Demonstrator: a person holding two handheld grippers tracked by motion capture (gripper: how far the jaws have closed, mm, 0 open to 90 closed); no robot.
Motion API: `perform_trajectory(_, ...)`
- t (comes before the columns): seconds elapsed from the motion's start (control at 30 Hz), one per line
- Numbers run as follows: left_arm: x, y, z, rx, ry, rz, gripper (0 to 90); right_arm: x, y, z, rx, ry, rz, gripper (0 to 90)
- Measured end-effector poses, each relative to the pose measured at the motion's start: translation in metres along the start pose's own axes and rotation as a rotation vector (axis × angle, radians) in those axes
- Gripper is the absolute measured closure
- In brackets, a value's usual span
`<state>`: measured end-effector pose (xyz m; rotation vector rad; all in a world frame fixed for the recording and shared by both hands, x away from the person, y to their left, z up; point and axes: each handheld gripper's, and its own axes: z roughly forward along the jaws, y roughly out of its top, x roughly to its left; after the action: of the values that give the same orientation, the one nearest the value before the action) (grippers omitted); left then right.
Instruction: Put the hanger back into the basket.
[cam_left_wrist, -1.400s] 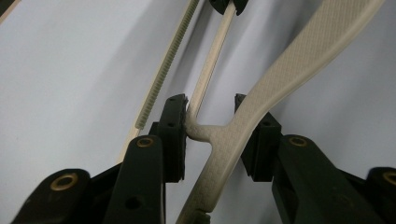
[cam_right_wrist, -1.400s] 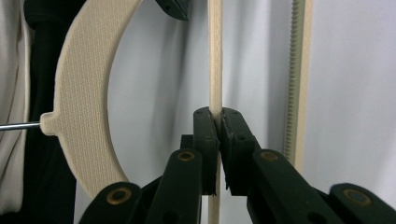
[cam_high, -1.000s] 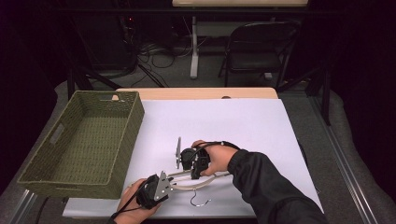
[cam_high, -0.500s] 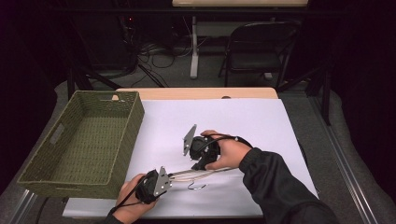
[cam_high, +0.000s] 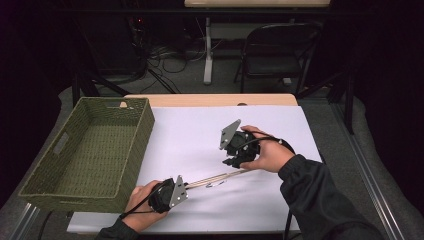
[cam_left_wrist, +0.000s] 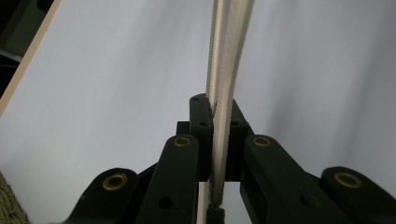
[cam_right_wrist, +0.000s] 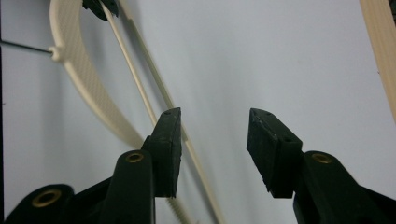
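A cream-coloured clothes hanger (cam_high: 217, 178) lies low over the white table cover (cam_high: 190, 135), near the front edge, stretched between the 2 grippers. It is thin plastic: a gently curved upper arm with a fine textured face, and a slim straight bar running alongside it. In the right gripper view the curved arm (cam_right_wrist: 88, 79) sweeps up to the left, where a dark metal hook wire (cam_right_wrist: 23, 46) joins it at a small knob.

The left gripper (cam_high: 186, 187) is clamped on 1 end of the hanger; in the left gripper view its 2 jaws press on the pale strip (cam_left_wrist: 224, 93) from both sides, and the strip runs straight up and away from them.

The right gripper (cam_high: 231, 160) sits at the hanger's other end, held in the person's right hand (cam_high: 267, 152). Its jaws stand apart with nothing between them; the slim bar passes just beside 1 jaw.

A green woven basket (cam_high: 135, 145) stands on the left of the table, well apart from the hanger.
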<state>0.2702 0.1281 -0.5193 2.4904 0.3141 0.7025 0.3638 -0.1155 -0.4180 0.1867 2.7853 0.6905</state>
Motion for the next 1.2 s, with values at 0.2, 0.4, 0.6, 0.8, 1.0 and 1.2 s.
perform_trajectory(0.2,0.011,0.005,-0.001,0.005,0.024,-0.032,87.2,-0.007,-0.013,-0.005,0.007,-0.038,0.018,54.6)
perform_trajectory(0.4,0.022,0.008,-0.002,-0.004,0.051,-0.095,87.3,-0.01,-0.021,-0.009,0.011,-0.055,0.045,53.5)
perform_trajectory(0.6,0.033,0.008,-0.006,-0.006,0.068,-0.167,87.3,-0.012,-0.031,-0.012,0.026,-0.069,0.06,53.5)
perform_trajectory(0.8,0.045,0.009,-0.008,-0.007,0.07,-0.264,87.3,-0.013,-0.039,-0.015,0.027,-0.077,0.073,53.0)
perform_trajectory(1.0,0.061,0.017,-0.01,-0.021,0.061,-0.346,87.3,-0.011,-0.047,-0.015,0.029,-0.077,0.084,52.8)
perform_trajectory(1.2,0.08,0.038,-0.005,-0.032,0.059,-0.408,87.3,-0.011,-0.052,-0.018,0.019,-0.083,0.107,52.8)
